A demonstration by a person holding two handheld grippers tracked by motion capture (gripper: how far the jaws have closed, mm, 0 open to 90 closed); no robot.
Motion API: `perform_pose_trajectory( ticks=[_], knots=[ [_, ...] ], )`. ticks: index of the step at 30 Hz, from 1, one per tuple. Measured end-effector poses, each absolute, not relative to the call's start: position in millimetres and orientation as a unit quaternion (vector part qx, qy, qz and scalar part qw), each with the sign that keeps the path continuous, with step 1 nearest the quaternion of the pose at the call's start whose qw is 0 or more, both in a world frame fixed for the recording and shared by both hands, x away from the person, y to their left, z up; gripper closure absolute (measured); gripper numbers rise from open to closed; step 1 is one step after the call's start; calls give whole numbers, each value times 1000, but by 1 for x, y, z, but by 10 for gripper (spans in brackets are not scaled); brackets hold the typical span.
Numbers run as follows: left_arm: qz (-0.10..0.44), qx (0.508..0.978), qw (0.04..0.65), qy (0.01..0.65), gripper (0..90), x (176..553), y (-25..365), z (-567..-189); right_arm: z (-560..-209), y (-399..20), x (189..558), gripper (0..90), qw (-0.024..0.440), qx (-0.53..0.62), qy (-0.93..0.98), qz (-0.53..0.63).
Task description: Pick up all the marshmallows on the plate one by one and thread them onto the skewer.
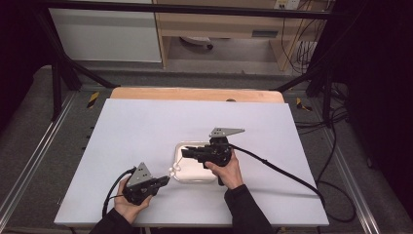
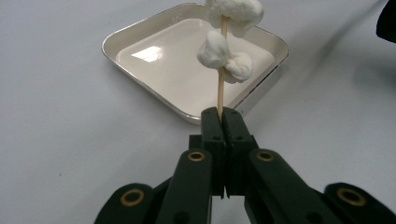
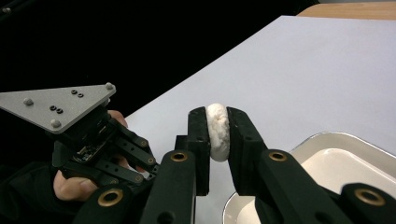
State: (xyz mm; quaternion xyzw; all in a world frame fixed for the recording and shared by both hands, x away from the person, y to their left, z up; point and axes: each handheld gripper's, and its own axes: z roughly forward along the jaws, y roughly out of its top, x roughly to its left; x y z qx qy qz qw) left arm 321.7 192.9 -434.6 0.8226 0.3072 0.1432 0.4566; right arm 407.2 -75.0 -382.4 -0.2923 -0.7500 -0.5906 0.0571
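Pinching a marshmallow (image 3: 218, 131) in the right claw (image 3: 218, 122), left claw (image 2: 225, 115) clamping a skewer (image 2: 221, 88) upright over the tray (image 2: 140, 32).

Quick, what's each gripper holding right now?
Left gripper: closed on a wooden skewer with marshmallows on it.
Right gripper: closed on one marshmallow, squeezed between its jaws.

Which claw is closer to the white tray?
Right. The right claw hangs over the white tray, squeezing a marshmallow; the left claw, gripping the skewer, sits off the tray's left edge.
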Motion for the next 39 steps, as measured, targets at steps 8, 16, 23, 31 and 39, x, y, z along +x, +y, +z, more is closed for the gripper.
perform_pose_trajectory(
  ticks=[8,16,23,31,39],
  knots=[
    [146,821,458,308,893,321,193,-434,-386,-73,407,817,64,-292,-746,-596],
    [146,822,458,306,893,321,192,-434,-388,-71,405,821,68,-291,-745,-596],
    [147,823,455,305,893,321,192,-435,-391,-69,406,823,76,-292,-741,-600],
    [149,825,452,303,893,321,190,-435,-394,-68,405,827,79,-292,-742,-599],
    [177,818,460,298,893,322,186,-430,-408,-57,401,823,83,-289,-746,-594]
  ],
)
